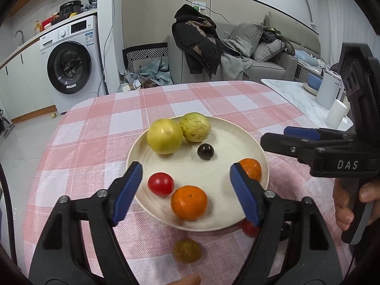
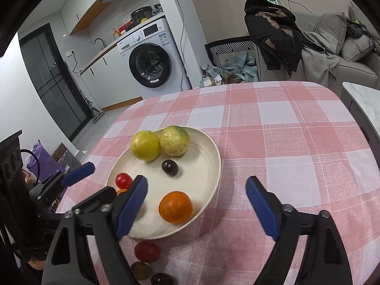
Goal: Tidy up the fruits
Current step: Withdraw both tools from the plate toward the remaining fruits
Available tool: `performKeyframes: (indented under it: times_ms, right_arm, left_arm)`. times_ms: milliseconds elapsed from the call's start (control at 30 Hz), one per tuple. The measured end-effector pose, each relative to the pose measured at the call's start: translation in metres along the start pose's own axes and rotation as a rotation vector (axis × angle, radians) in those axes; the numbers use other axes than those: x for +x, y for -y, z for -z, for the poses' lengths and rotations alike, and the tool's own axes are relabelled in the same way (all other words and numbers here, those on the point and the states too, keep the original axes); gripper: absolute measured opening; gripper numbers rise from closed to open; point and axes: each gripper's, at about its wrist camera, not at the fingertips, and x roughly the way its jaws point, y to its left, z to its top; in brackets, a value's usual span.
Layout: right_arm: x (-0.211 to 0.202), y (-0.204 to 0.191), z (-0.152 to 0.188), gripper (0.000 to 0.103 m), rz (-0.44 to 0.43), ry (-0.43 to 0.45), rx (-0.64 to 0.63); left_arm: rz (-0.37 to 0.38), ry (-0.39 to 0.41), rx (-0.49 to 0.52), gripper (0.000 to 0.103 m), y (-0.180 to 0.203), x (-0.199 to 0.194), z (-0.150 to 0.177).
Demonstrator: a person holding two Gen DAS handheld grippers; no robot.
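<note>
Fruit sits on a cream plate (image 1: 237, 140) in the middle of a surface covered by a pink-and-white checked cloth (image 1: 99, 142). On the plate's far side a smooth yellow fruit (image 1: 164, 135) touches a wrinkled yellow-green fruit (image 1: 195, 127). Just nearer lies a dark grape (image 1: 205, 151), apart from both. Toward the near rim are a red tomato (image 1: 160, 183) and an orange mandarin (image 1: 189, 202), close together, and a second mandarin (image 1: 251, 168) rests by the right rim, partly hidden behind a blue pad.

Off the plate, on the cloth just beside its near edge, lie a second red tomato (image 2: 146, 251), a small brownish-green fruit (image 2: 141, 270) and another dark grape (image 2: 162, 279), in a loose row.

The left tool (image 1: 186, 190) hangs above the plate's near half, its jaws spread wide and holding nothing; the tomato and the near mandarin show between them. The right tool (image 2: 197, 204) is also released and empty, its left pad over the plate and its right pad over bare cloth, with the right-hand mandarin between them.

A washing machine (image 2: 152, 64) and a grey sofa (image 1: 261, 54) with a dark jacket (image 1: 197, 38) stand behind.
</note>
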Motion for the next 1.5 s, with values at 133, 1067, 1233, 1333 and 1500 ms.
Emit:
performKeyframes:
  times_ms: [133, 1067, 1233, 1333, 1500]
  right_arm:
    - [-0.006, -0.006, 0.006, 0.102, 0.012, 0.010, -0.052]
    - [-0.029, -0.035, 0.054, 0.103, 0.097, -0.034, -0.246]
    - [-0.028, -0.034, 0.065, 0.103, 0.110, -0.075, -0.261]
    - [-0.025, -0.037, 0.074, 0.103, 0.149, -0.104, -0.305]
    - [-0.020, -0.037, 0.084, 0.103, 0.147, -0.146, -0.332]
  left_arm:
    - [-0.028, 0.029, -0.021, 0.087, -0.008, -0.018, 0.006]
    - [-0.008, 0.052, 0.016, 0.102, 0.003, -0.090, 0.058]
    - [-0.005, 0.026, 0.012, 0.102, 0.005, -0.088, 0.063]
    - [-0.015, 0.004, 0.018, 0.102, 0.007, -0.085, 0.067]
    - [-0.016, -0.018, 0.026, 0.102, 0.008, -0.079, 0.074]
